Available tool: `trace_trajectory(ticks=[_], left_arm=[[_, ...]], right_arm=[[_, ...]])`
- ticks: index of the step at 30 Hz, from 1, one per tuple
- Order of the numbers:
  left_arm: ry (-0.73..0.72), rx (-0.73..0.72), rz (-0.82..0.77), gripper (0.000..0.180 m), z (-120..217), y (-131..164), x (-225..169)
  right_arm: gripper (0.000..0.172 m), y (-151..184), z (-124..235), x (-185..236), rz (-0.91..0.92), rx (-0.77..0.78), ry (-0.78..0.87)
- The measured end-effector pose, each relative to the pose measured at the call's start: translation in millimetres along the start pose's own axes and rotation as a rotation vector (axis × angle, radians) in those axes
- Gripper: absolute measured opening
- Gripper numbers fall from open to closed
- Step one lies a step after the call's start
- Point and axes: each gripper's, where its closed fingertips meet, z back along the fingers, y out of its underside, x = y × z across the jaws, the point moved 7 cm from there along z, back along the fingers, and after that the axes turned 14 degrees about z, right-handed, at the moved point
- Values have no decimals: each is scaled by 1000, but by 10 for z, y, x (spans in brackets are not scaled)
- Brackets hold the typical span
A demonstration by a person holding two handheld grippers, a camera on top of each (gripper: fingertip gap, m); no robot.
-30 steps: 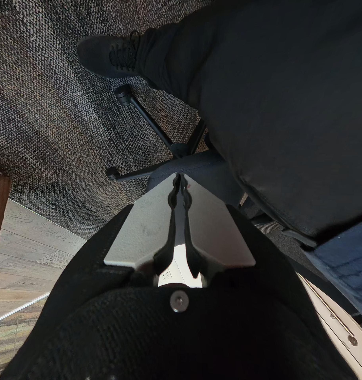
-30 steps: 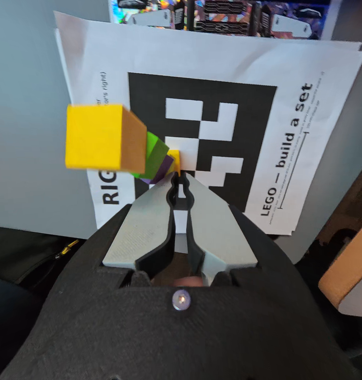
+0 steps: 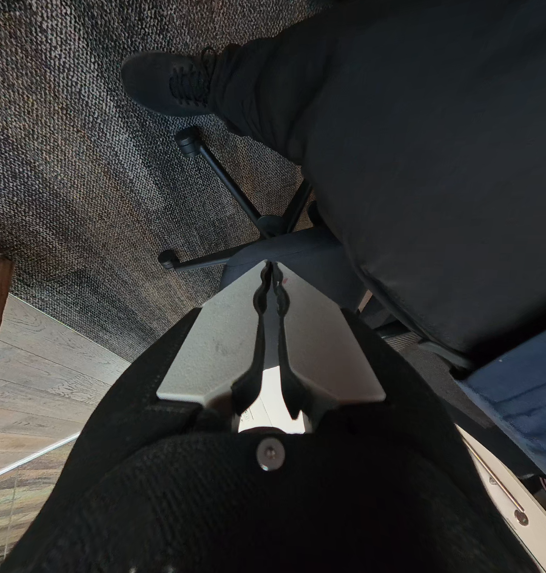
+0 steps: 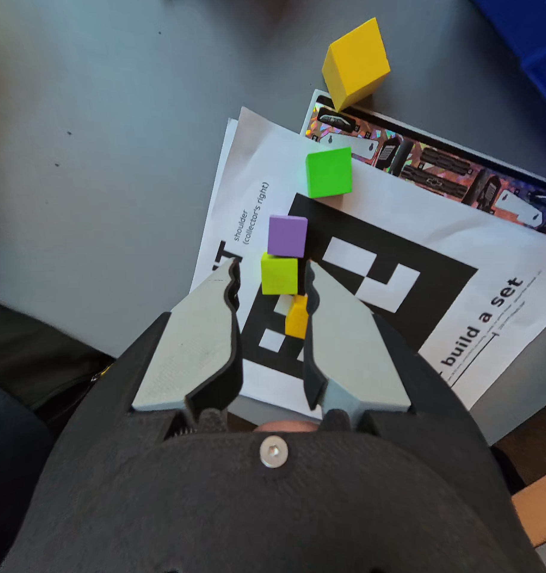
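Right wrist view: right tool (image 4: 273,279) stands wide, nothing clamped. Lime cube (image 4: 279,273) sits in the gap near the tips, clear daylight to the left finger (image 4: 231,279), right finger close beside it but contact can't be confirmed. Small orange-yellow cube (image 4: 296,316) sits further in, tight against the right finger's inner pad; touching or merely overlapping, can't tell. Purple cube (image 4: 287,236) is just past the lime one, edges touching in view. Bright green cube (image 4: 329,172) further out, large yellow cube (image 4: 355,63) furthest, tilted on one corner over the edge of a glittery printed card (image 4: 451,167). Whether any cube rests on the sheets or hangs above them can't be settled from this angle. Under them: white printed sheets with a black-and-white square marker (image 4: 374,279), lying on the grey table (image 4: 95,139) toward its near edge.

Handling guess: cubes look rigid, light, smooth painted faces, so slippery-ish. Take each across two opposite flat faces, square on, not on corners.

Left wrist view: left tool (image 3: 272,263) is closed, tips together, nothing between them. It points down at grey carpet (image 3: 79,155), black chair base (image 3: 234,198), and a person's dark trouser leg and black shoe (image 3: 169,82).
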Motion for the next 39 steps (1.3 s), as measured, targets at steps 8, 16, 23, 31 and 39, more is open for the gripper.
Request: trace_trajectory(ticks=[8, 16, 23, 31, 39], left_arm=[[-2, -20, 16, 0, 46, 23, -7], [15, 5, 35, 0, -91, 169, -35], [15, 9, 23, 0, -96, 123, -48], [6, -16, 3, 0, 7, -9, -53], [10, -1, 20, 0, -44, 76, -24]], right_arm=[[24, -188, -195, -69, 14, 41, -49], [24, -108, 155, -153, 9, -8, -10], [25, 105, -1, 1, 13, 65, -52], [27, 110, -190, 64, 70, 102, -41], [27, -171, -71, 131, 96, 29, -49]])
